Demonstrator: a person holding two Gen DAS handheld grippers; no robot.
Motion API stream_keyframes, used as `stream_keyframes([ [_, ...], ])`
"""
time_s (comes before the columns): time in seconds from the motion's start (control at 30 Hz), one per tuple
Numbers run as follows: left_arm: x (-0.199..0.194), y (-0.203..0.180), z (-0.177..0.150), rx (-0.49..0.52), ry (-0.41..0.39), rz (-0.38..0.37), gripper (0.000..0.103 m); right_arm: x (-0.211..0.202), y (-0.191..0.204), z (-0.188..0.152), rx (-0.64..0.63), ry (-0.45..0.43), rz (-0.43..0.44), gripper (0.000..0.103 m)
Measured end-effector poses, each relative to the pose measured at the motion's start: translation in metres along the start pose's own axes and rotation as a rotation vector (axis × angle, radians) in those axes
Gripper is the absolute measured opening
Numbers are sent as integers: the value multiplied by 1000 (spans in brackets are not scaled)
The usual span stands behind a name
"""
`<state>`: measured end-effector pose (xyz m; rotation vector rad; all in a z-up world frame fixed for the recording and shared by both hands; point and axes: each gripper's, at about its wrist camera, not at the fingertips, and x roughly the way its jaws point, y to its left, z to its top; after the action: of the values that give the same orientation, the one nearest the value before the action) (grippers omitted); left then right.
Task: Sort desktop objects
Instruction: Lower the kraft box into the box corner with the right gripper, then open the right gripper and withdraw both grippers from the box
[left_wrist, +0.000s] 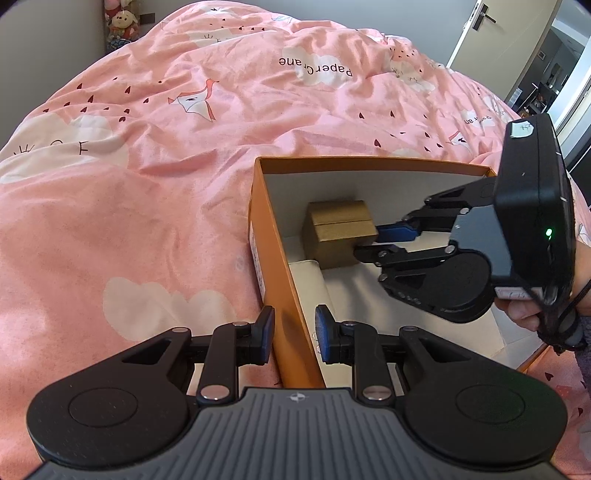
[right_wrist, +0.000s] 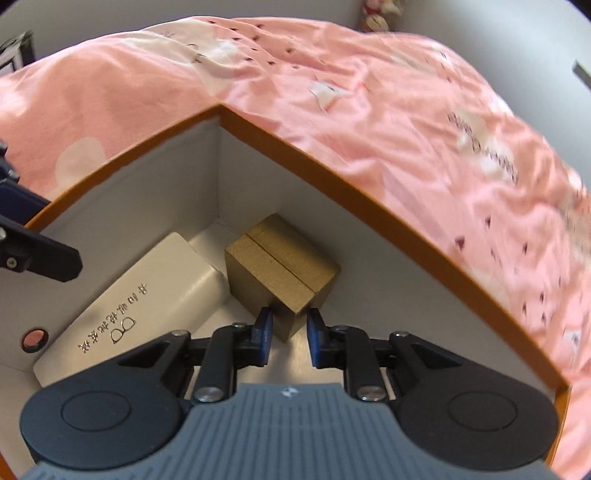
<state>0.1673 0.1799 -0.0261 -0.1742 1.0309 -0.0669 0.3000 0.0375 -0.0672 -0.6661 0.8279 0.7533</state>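
An orange cardboard box (left_wrist: 284, 280) with a white inside lies on the pink bed. Its rim also shows in the right wrist view (right_wrist: 332, 166). A small gold box (left_wrist: 338, 230) (right_wrist: 280, 273) sits in its far corner beside a white glasses case (left_wrist: 312, 284) (right_wrist: 147, 299). My left gripper (left_wrist: 293, 334) straddles the orange box's near wall, its pads a little apart from it. My right gripper (right_wrist: 289, 334) (left_wrist: 373, 242) is inside the orange box, jaws open around a corner of the gold box without pressing it.
A pink printed duvet (left_wrist: 166, 147) covers the bed all around the box. A plush toy (left_wrist: 122, 22) sits at the far left by the wall. A door (left_wrist: 491, 29) stands at the far right. A round hole (right_wrist: 34, 338) pierces the box's side wall.
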Motion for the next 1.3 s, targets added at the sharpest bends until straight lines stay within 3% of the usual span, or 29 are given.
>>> stream_keyframes([
  [0.47,1,1,1,-1,-1,-1,27,8,13,21,84,-42,154,19],
  [0.67,-2,-1,1,-2,-11,15,27,3,12,22,100,-40,143,19],
  [0.8,-13,-5,0,5,-40,37,27,-18,10,18,97,-61,110,19],
  [1.0,-42,-22,-3,11,-129,66,27,-64,5,4,183,-102,131,20],
  [1.23,-91,-58,-22,73,-285,108,28,-137,9,-37,284,-234,129,21],
  [1.3,-101,-67,-29,70,-305,94,29,-156,11,-53,316,-256,95,27],
])
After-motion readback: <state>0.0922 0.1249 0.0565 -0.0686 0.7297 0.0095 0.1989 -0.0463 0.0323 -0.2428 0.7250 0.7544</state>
